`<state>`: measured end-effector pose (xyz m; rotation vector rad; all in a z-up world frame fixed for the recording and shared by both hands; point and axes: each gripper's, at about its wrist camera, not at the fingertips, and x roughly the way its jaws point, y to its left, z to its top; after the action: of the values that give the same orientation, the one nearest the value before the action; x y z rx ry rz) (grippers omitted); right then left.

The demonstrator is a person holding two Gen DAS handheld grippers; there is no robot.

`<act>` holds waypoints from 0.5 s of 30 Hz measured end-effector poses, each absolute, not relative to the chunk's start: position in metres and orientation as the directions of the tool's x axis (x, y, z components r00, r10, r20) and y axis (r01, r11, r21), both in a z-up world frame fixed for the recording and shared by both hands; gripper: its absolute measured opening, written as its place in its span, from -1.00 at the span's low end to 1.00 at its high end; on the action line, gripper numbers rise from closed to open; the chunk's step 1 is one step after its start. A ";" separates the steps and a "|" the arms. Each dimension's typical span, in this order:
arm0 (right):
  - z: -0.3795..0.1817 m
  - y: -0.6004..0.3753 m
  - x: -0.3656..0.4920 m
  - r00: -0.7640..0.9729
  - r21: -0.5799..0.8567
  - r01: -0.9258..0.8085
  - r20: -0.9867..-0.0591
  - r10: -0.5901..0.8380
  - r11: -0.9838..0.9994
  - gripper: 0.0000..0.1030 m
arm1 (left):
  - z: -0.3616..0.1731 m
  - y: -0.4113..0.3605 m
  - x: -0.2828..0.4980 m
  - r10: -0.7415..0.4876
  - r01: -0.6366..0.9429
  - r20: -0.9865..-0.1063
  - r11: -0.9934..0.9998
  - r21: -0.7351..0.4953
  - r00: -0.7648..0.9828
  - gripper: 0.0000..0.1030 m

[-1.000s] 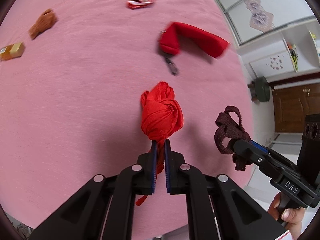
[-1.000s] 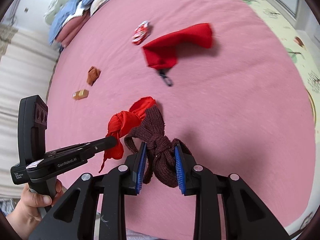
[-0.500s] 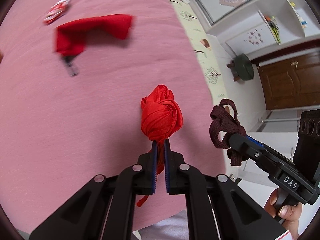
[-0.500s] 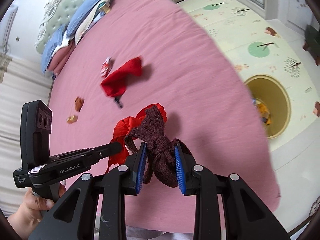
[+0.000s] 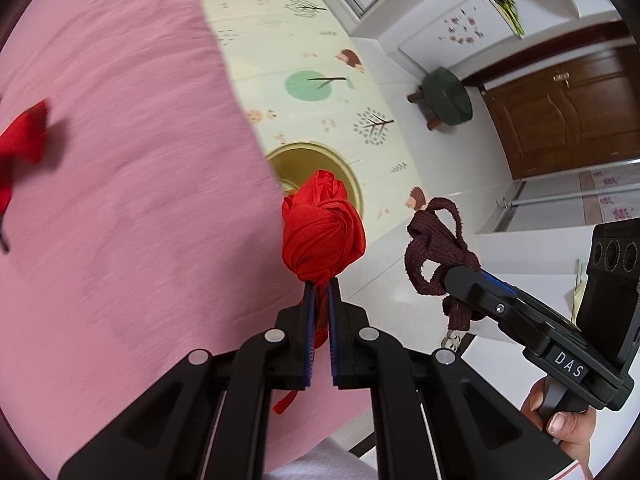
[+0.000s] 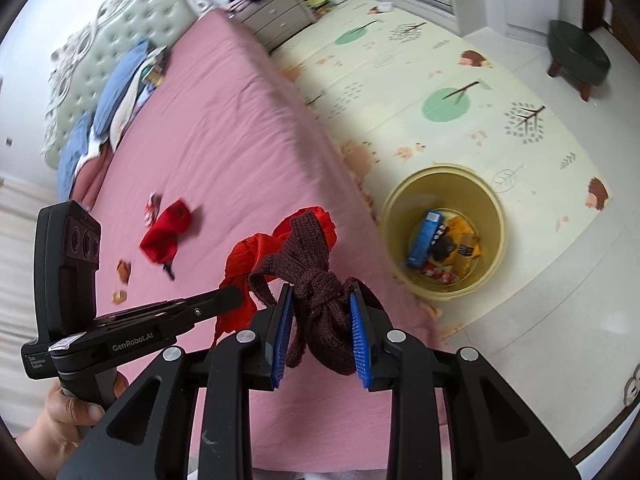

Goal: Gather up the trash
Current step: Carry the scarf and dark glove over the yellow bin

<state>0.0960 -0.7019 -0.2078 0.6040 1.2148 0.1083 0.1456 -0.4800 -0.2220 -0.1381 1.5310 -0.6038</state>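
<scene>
The left gripper [image 5: 319,286] is clamped tight on the tail of a knotted red cloth bundle [image 5: 322,232], whose rounded ball juts out just past the fingertips while a loose strip hangs down between the fingers. The right gripper [image 6: 322,300] is closed on a knotted dark brown knit strip [image 6: 320,296], pinched between its blue pads [image 6: 357,340], with one flat end sticking up and a loop hanging to the left. The two bundles sit side by side, the red one just left of the brown, above the edge of the pink bed [image 6: 224,152]. Beyond them, on the patterned floor mat [image 6: 460,80] beside the bed, stands a yellow bin [image 6: 394,220] with wrappers in its bottom. On the bed lie another red cloth [image 6: 166,236] and a few small wrappers [image 6: 124,270].
</scene>
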 end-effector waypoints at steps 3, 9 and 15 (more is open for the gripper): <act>-0.215 -0.729 0.100 0.370 0.490 0.268 -0.847 0.381 0.829 -0.48 | -0.228 -0.507 0.154 -0.448 0.292 -0.889 0.842 -0.454 -0.094 -0.88; -0.229 -0.769 0.114 0.379 0.500 0.320 -0.846 0.375 0.805 -0.48 | -0.243 -0.553 0.174 -0.426 0.326 -0.895 0.834 -0.446 -0.135 -0.88; -0.239 -0.791 0.128 0.383 0.508 0.345 -0.844 0.376 0.789 -0.39 | -0.255 -0.588 0.190 -0.418 0.361 -0.893 0.817 -0.451 -0.168 -0.83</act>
<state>0.1281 -0.7911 -0.2390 0.7057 1.2062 0.0218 0.1902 -0.5880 -0.2549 -0.0466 1.5979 -0.6878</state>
